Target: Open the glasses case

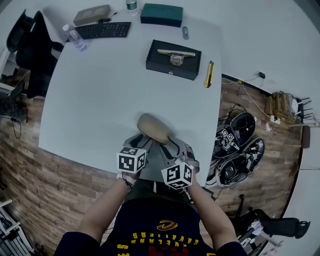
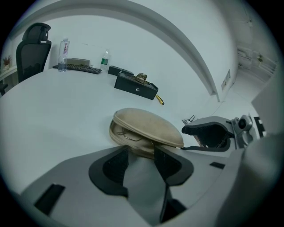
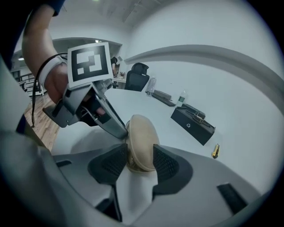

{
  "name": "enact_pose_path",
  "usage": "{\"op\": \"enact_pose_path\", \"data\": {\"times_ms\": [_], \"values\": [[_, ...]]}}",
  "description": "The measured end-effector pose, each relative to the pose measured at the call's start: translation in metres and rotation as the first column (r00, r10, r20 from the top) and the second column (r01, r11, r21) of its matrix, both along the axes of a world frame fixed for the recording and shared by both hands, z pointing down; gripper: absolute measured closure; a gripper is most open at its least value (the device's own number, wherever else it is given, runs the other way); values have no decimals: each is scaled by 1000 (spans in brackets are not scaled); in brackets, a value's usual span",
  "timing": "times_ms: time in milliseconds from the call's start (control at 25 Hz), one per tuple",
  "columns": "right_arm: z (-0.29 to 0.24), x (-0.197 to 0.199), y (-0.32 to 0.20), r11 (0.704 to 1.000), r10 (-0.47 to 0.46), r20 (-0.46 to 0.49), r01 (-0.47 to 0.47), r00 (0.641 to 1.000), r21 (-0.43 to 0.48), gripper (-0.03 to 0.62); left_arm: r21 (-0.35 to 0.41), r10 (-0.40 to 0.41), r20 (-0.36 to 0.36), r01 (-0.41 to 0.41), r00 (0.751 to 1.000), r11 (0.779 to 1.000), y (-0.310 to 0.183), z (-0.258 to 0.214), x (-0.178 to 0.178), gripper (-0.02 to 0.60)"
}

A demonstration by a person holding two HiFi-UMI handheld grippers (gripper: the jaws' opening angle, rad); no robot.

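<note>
A beige oval glasses case [image 1: 154, 128] lies on the white table [image 1: 100, 100] near its front edge. Its lid stands slightly ajar along the zip, and a wire frame shows inside [image 2: 126, 134]. My left gripper [image 2: 141, 153] is open, with its fingertips against the case's near rim. Seen from the right gripper view, the left gripper [image 3: 124, 133] meets the case's left edge. My right gripper [image 3: 140, 153] is open, with the near end of the case [image 3: 141, 142] between its fingers. In the left gripper view the right gripper [image 2: 184, 139] has its tips at the case's right edge.
Farther back stand a black box with a gold clasp [image 1: 173, 59] and a yellow utility knife [image 1: 209, 74]. A keyboard [image 1: 102, 30], water bottle [image 1: 75, 37] and teal box [image 1: 161, 14] line the far edge. An office chair [image 1: 30, 45] is at the left, with gear on the floor [image 1: 237, 150] at the right.
</note>
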State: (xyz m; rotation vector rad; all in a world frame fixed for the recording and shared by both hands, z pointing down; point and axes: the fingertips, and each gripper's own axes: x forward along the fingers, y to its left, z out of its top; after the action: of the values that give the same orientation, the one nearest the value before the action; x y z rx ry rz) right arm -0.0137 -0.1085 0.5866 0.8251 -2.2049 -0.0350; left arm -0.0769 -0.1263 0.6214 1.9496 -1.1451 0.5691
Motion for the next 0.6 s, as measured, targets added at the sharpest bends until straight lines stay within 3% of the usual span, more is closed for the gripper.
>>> {"op": "enact_pose_path", "data": {"times_ms": [200, 600], "values": [[3, 1, -5, 1000, 10, -7, -11, 1000, -19, 416, -24, -35, -33, 35, 999, 999, -2, 2, 0, 388], [-12, 5, -12, 999, 43, 49, -43, 998, -3, 471, -38, -19, -15, 18, 1000, 999, -2, 6, 1, 387]]}}
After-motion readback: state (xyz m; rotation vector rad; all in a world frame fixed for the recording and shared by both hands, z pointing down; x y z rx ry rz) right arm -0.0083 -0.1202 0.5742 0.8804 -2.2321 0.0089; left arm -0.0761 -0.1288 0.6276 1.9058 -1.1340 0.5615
